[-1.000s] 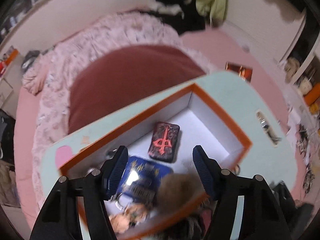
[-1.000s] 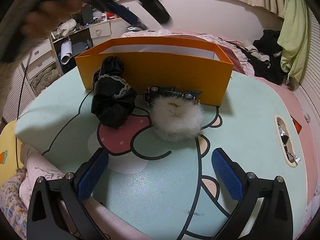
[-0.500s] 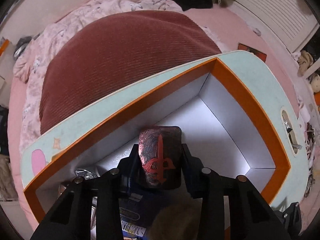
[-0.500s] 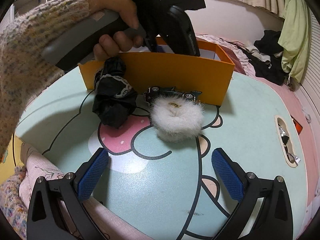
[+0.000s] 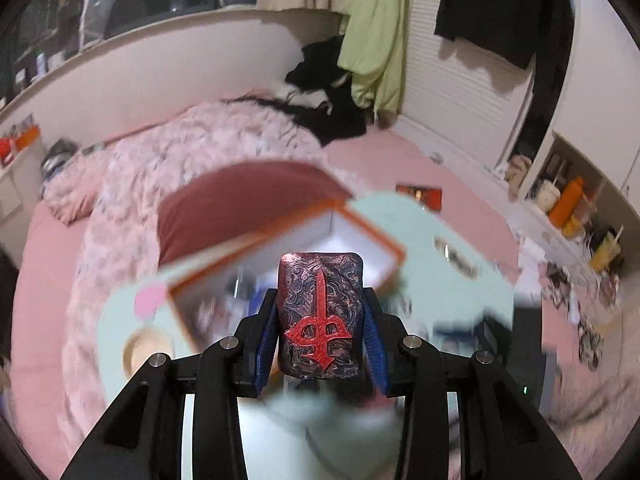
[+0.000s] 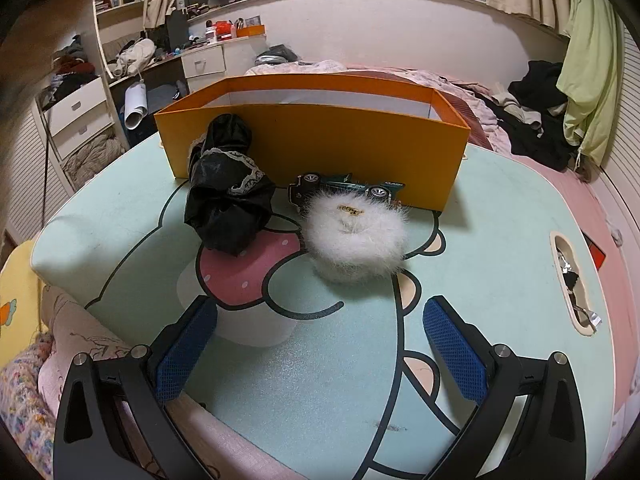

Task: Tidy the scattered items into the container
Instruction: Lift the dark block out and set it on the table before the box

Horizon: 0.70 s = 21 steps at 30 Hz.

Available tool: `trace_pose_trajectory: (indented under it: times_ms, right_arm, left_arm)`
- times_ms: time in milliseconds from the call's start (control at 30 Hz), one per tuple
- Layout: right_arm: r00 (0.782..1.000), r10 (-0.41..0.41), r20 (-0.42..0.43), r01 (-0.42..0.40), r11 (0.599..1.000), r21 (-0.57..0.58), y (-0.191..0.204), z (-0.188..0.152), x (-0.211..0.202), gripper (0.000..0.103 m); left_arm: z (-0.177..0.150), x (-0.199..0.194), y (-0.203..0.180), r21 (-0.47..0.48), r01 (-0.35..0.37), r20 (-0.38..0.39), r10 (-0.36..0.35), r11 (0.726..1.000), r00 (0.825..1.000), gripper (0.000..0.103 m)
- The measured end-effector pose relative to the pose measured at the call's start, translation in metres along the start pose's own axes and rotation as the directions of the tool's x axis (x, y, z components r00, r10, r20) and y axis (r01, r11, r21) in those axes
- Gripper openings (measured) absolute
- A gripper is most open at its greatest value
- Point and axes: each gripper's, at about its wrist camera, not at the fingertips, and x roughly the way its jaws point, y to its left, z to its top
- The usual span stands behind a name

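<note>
My left gripper [image 5: 320,332] is shut on a dark patterned case with a red sword emblem [image 5: 320,312] and holds it high above the orange box [image 5: 360,232], which is blurred below. In the right wrist view the orange box [image 6: 312,140] stands at the back of the mint table [image 6: 480,280]. A black lace-trimmed pouch [image 6: 228,192], a green toy car [image 6: 348,190] and a white fluffy puff [image 6: 356,240] lie in front of the box. My right gripper [image 6: 320,344] is open and empty, low over the table's near side.
A bed with pink bedding and a maroon cushion [image 5: 240,200] lies behind the table. A cut-out handle slot [image 6: 572,280] with small items is at the table's right. Drawers and cluttered shelves [image 6: 80,112] stand at the left. Clothes [image 6: 536,120] lie piled at the right.
My left gripper closed on the red-emblem case inside the box and has lifted it up out of the box. The left hand has left the right wrist view. My right gripper has not moved.
</note>
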Motion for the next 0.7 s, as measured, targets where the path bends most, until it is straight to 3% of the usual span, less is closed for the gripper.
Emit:
trace_pose_trajectory:
  times_ms: [200, 300, 433, 467, 567, 700]
  right_arm:
    - [1.0, -0.001, -0.001, 0.001, 1.0, -0.001, 0.0, 0.0, 0.001, 0.103]
    - [1.0, -0.001, -0.001, 0.001, 1.0, -0.001, 0.0, 0.0, 0.001, 0.103]
    - [1.0, -0.001, 0.0, 0.001, 1.0, -0.001, 0.0, 0.0, 0.001, 0.103]
    - [1.0, -0.001, -0.001, 0.001, 1.0, -0.001, 0.0, 0.0, 0.0, 0.103]
    - [1.0, -0.001, 0.0, 0.001, 1.0, -0.001, 0.0, 0.0, 0.0, 0.103]
    - [1.0, -0.001, 0.0, 0.001, 1.0, -0.002, 0.0, 0.0, 0.001, 0.103]
  left_arm:
    - [-0.073, 0.03, 0.011, -0.056, -0.061, -0.108, 0.054, 0.997, 0.993, 0.038]
    - [-0.084, 0.056, 0.013, -0.082, -0.068, -0.153, 0.055, 0.994, 0.987, 0.038]
    - [-0.081, 0.074, 0.009, -0.066, -0.182, -0.149, 0.171, 0.981, 0.974, 0.038]
    - [-0.08, 0.076, 0.009, -0.061, -0.205, -0.135, 0.195, 0.977, 0.971, 0.041]
    - [-0.08, 0.071, 0.01, -0.07, -0.255, -0.083, 0.249, 0.964, 0.965, 0.062]
    - [-0.09, 0.053, 0.006, -0.087, -0.191, -0.053, 0.187, 0.978, 0.981, 0.069]
